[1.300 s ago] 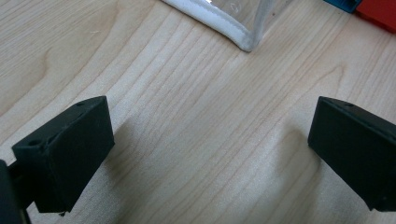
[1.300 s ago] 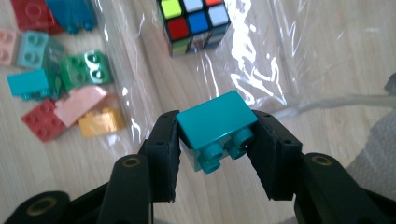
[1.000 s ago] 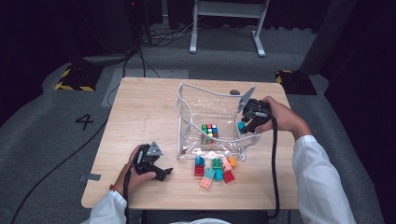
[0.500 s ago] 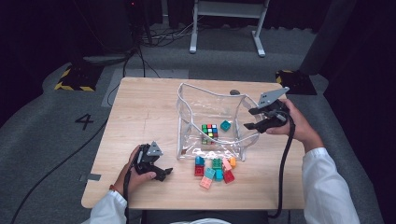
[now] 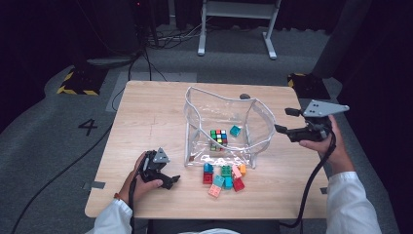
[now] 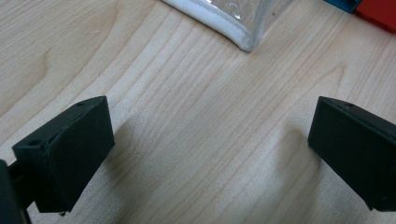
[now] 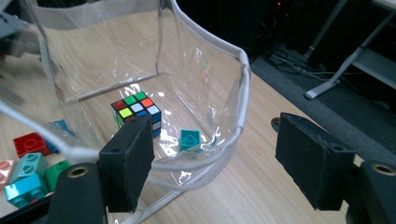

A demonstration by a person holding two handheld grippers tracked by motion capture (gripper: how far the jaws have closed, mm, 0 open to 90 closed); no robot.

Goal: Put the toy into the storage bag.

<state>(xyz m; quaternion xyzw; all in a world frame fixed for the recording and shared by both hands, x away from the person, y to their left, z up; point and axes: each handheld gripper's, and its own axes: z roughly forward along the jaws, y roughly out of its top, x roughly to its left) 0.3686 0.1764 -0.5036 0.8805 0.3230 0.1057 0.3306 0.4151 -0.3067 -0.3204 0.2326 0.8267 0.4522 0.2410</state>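
A teal brick (image 5: 235, 130) lies inside the clear pouch (image 5: 253, 146), at three o'clock of the puzzle cube (image 5: 218, 138), studs up, with no clear long axis. One drop looks finished. The right hand-held gripper (image 5: 287, 121) hangs at the pouch's three o'clock, its jaws just opened and empty. Next, a brick from the pile (image 5: 223, 176) at the pouch's six o'clock calls for grasping. The left hand-held gripper (image 5: 168, 176) rests on the worktop (image 5: 146, 117), jaws apart.
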